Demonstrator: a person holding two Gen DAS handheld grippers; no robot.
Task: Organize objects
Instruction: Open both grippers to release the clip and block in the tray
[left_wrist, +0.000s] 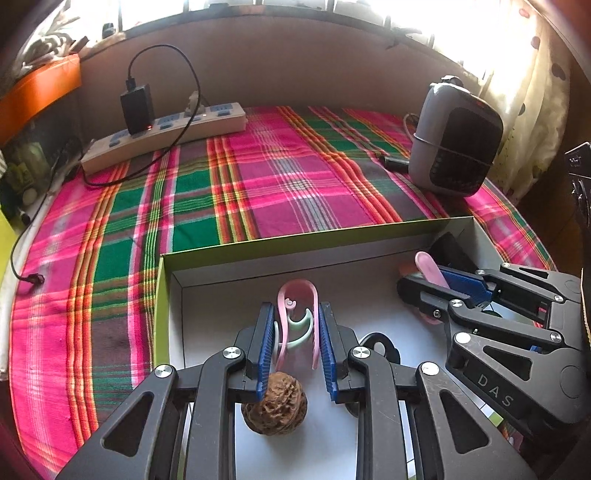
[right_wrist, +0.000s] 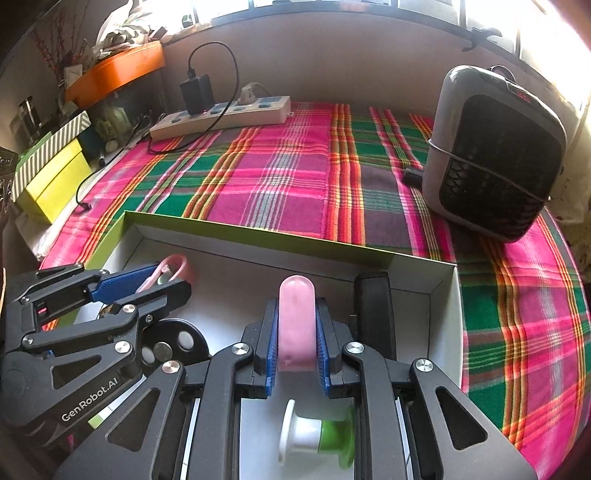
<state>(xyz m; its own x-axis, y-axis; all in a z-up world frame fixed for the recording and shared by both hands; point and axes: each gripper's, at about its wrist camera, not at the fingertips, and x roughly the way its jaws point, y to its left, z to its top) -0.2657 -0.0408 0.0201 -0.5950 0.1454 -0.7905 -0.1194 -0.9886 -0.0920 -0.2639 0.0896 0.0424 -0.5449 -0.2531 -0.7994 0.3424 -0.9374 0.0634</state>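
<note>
Left gripper (left_wrist: 297, 332): closed tight on pink clip (left_wrist: 295, 295), over box (left_wrist: 229, 254).
Right gripper (right_wrist: 297, 339): closed tight on pink stick (right_wrist: 296, 325).

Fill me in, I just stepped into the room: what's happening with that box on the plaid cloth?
A person is sorting small things with two hand-held tongs over an open box on the plaid cloth. The left tongs are shut on a pink clip; the right tongs are shut on a pink stick. A walnut and a green-and-white spool lie in the box. A power strip and a grey heater sit beyond.
</note>
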